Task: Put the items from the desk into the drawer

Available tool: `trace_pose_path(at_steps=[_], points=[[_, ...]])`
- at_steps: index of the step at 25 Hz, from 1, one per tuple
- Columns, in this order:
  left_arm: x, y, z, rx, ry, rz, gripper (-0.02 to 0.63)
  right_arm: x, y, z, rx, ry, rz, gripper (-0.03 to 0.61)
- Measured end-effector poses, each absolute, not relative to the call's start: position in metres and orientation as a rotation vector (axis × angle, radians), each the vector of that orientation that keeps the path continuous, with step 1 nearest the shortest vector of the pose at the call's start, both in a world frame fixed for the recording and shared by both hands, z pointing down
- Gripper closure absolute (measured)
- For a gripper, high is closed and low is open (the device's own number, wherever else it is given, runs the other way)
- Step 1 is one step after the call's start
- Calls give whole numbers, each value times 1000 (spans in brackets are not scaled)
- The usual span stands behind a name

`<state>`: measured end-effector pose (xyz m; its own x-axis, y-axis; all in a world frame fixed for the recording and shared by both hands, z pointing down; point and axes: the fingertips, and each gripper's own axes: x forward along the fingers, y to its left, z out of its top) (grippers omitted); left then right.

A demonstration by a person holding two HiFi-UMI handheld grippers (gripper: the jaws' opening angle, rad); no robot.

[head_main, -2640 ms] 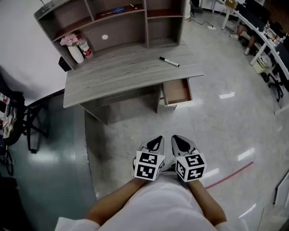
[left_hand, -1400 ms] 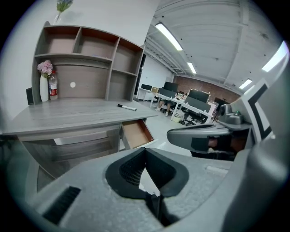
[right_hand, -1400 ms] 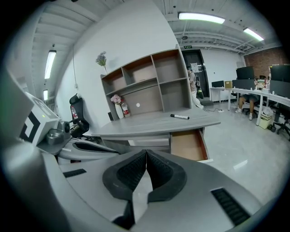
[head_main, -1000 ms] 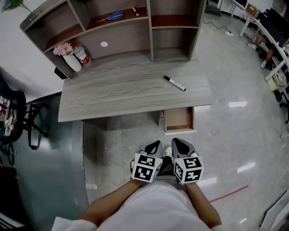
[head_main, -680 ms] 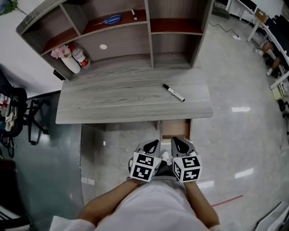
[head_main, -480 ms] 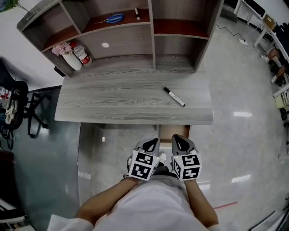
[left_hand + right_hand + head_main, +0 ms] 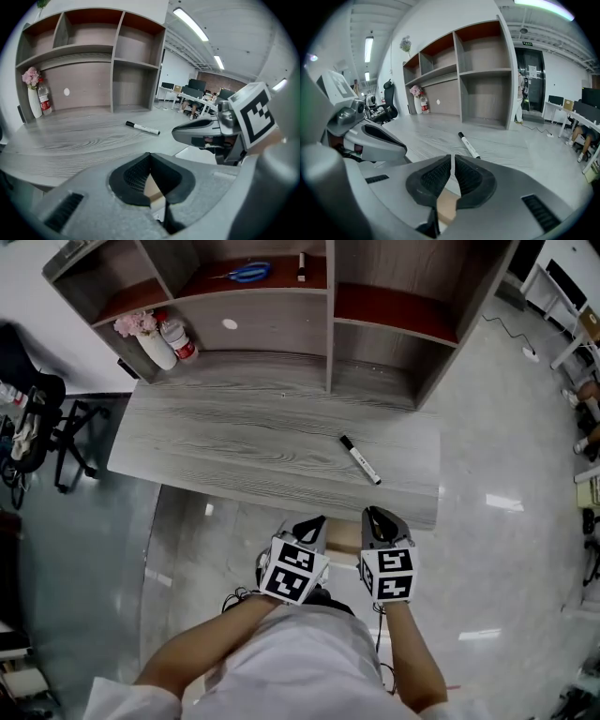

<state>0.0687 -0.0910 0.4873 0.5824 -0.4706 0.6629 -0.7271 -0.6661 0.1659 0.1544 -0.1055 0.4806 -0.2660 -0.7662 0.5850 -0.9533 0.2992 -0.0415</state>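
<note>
A black-and-white marker (image 7: 360, 459) lies on the grey wooden desk (image 7: 234, 442), right of its middle. Both grippers hang side by side just off the desk's front edge, short of the marker. My left gripper (image 7: 313, 522) is shut with nothing in it. My right gripper (image 7: 377, 516) is shut too and holds nothing. Between and under them a strip of the open tan drawer (image 7: 342, 537) shows. The left gripper view has the marker (image 7: 142, 127) ahead of its closed jaws. In the right gripper view the marker (image 7: 468, 145) lies just beyond the jaws.
A hutch (image 7: 328, 306) with open shelves stands at the desk's back. A vase of pink flowers (image 7: 150, 341) and a bottle (image 7: 176, 337) stand at its left end. Blue scissors (image 7: 246, 273) lie on an upper shelf. A black chair (image 7: 42, 427) stands to the left.
The person has walked up to the desk, so it now fills the view. Both grippers stayed shut and side by side, and now cover most of the drawer.
</note>
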Motion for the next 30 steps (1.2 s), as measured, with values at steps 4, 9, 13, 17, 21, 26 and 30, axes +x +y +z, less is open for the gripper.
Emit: trace_pose_path(at_steps=[4,9,13,17,21,26,30], points=[[80,-104,492,2378,-970,825,612,166,-129,486,1495,-2103,501,575],[88,-117,495,2352,-990,820,612,176,-154,494,1437,-2095,461,575],[86,-125,496,2329,-1024,810,612,178,-170,505,1372,-2087,434,575],[78,-132,497,2303,-1061,806,612,177,-185,511,1329,-2080,404,574],[71,-135,498,2278,-1088,805,612,177,-198,518,1290,-2082,394,572],[63,-140,499,2249,-1125,806,612,170,-211,530,1226,-2090,419,511],[56,-143,496,2236,-1156,794,612,167,-218,538,1190,-2080,416,511]])
